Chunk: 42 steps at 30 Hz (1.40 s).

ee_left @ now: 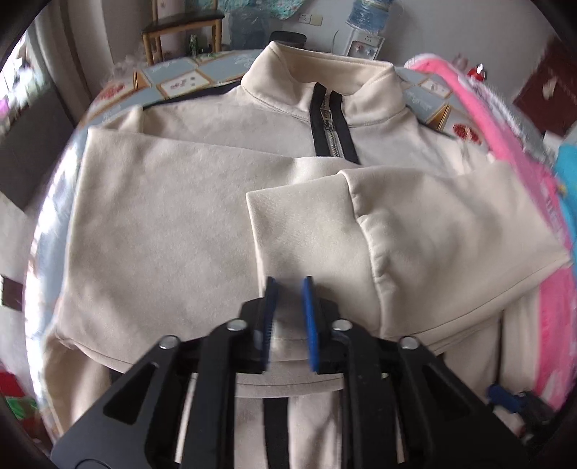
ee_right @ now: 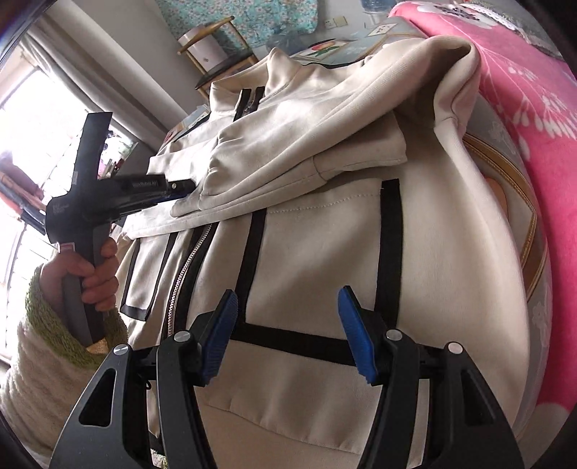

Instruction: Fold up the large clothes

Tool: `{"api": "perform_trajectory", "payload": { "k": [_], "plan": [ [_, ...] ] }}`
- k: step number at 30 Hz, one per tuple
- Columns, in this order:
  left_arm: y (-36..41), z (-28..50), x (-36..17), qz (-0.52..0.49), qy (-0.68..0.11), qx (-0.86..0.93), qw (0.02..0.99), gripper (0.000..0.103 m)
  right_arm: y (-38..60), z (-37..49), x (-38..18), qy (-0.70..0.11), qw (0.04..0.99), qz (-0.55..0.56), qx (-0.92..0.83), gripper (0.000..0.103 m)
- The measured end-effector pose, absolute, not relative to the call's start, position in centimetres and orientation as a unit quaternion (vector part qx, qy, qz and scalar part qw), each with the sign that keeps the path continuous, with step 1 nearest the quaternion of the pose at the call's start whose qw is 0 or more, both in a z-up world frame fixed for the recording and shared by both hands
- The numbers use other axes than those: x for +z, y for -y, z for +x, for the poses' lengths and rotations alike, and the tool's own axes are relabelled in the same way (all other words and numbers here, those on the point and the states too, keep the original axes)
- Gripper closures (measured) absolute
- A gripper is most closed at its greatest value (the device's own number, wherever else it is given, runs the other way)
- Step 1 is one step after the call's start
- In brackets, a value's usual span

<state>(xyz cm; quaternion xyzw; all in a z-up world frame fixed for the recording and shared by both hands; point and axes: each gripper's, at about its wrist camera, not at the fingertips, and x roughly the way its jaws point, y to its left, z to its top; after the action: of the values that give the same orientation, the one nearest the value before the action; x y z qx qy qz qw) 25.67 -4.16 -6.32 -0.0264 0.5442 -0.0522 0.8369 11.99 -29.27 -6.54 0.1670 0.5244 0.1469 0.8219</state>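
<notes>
Patterned grey-blue bedding (ee_left: 180,77) covers the surface, and a cream jacket (ee_left: 162,223) lies spread on it, front up. Its stand-up collar (ee_left: 317,72) is at the far end and its hem is toward the cameras. A short black-edged zip (ee_left: 330,126) runs down from the collar. Both sleeves are folded in across the chest. The upper sleeve (ee_left: 432,231) comes in from the right of the left wrist view and ends in a wide cuff (ee_left: 299,223) near the middle of the chest.

The left gripper (ee_left: 289,281) sits at the near edge of that cuff. Its blue pads (ee_left: 309,317) are drawn almost together with a strip of cream cloth pinched in the narrow gap. In the right wrist view its black nose is pushed into the cuff's edge, and a hand (ee_right: 97,277) in a fuzzy cream and green sleeve holds its grip.

The right gripper (ee_right: 288,294) hangs over the lower front of the jacket with its jaws well apart and nothing between them. A black-trimmed pocket panel (ee_right: 317,259) shows in the gap below it, and I cannot tell whether the pads touch the cloth.

A pink flowered blanket (ee_right: 523,90) lies just beside the jacket on its right side, touching the shoulder. A wooden stool (ee_left: 180,25) stands beyond the collar end.
</notes>
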Motion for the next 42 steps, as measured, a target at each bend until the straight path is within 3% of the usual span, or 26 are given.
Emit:
{"api": "perform_trajectory", "payload": {
  "k": [1, 5, 10, 13, 18, 25, 31, 33, 37, 40, 42],
  "plan": [
    [4.5, 25.5, -6.2, -0.006, -0.540, -0.057, 0.840, 0.102, 29.3, 11.9, -6.3, -0.522, 0.824, 0.169, 0.144, 0.046],
    [4.4, 24.9, -4.8, 0.011, -0.511, -0.064, 0.857, 0.103, 29.4, 11.3, -5.2, -0.509, 0.834, 0.162, 0.136, 0.046],
    [0.5, 23.5, 2.6, -0.058, -0.438, -0.093, 0.892, 0.103, 29.6, 10.9, -4.1, -0.499, 0.845, 0.155, 0.112, 0.046],
    [-2.6, 23.1, 4.3, -0.060, -0.420, -0.075, 0.903, 0.103, 29.8, 10.9, -4.5, -0.501, 0.847, 0.147, 0.100, 0.046],
    [-8.0, 25.2, -0.7, -0.098, -0.489, -0.048, 0.866, 0.103, 30.1, 11.5, -6.5, -0.528, 0.832, 0.152, 0.082, 0.046],
    [-9.1, 23.1, 3.4, -0.071, -0.414, -0.045, 0.906, 0.103, 30.5, 11.2, -6.3, -0.532, 0.832, 0.142, 0.072, 0.046],
    [-11.6, 24.2, -5.1, -0.101, -0.526, -0.041, 0.844, 0.102, 31.1, 11.0, -6.8, -0.544, 0.823, 0.148, 0.065, 0.046],
    [-12.0, 23.6, -5.1, -0.125, -0.516, -0.054, 0.846, 0.102, 31.2, 11.1, -6.8, -0.546, 0.823, 0.146, 0.063, 0.046],
    [-12.7, 24.5, -5.0, -0.158, -0.519, -0.053, 0.839, 0.085, 31.0, 11.4, -6.7, -0.546, 0.823, 0.144, 0.060, 0.046],
    [-12.1, 26.2, -5.9, -0.139, -0.537, -0.037, 0.831, 0.085, 30.8, 11.3, -6.5, -0.543, 0.825, 0.145, 0.058, 0.046],
    [-11.6, 26.9, -6.5, -0.121, -0.549, -0.024, 0.827, 0.091, 30.6, 11.1, -6.3, -0.540, 0.826, 0.147, 0.058, 0.046]
  ]
}}
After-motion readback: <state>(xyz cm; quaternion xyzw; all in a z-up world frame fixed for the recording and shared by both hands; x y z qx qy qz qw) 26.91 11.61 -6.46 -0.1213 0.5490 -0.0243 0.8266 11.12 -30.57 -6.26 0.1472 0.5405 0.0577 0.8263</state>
